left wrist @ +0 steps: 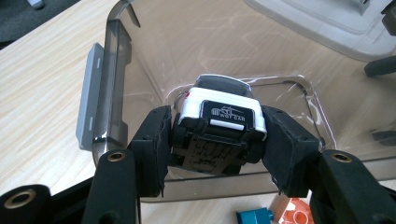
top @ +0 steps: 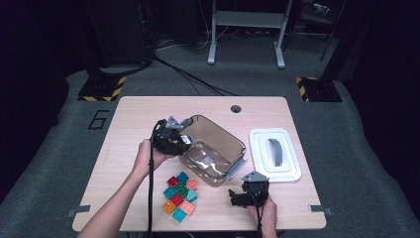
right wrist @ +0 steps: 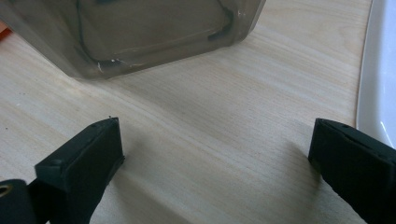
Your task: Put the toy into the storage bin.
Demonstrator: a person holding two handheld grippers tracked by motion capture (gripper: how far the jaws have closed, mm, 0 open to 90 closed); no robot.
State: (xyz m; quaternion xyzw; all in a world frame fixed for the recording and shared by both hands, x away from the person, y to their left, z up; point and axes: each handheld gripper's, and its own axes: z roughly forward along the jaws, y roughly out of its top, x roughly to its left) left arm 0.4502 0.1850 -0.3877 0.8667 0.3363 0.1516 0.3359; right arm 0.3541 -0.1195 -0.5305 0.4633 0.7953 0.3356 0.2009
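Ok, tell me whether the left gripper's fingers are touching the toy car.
Touching. In the left gripper view both fingers press against the sides of the toy car, above the clear bin.

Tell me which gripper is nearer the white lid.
Right. The right gripper rests open on the table just below and left of the white lid; the left gripper holds a toy car over the far side of the clear bin.

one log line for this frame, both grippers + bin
left gripper: shut on toy car, over open bin | right gripper: open, empty, low over table | lid: off, beside bin | blocks: on table
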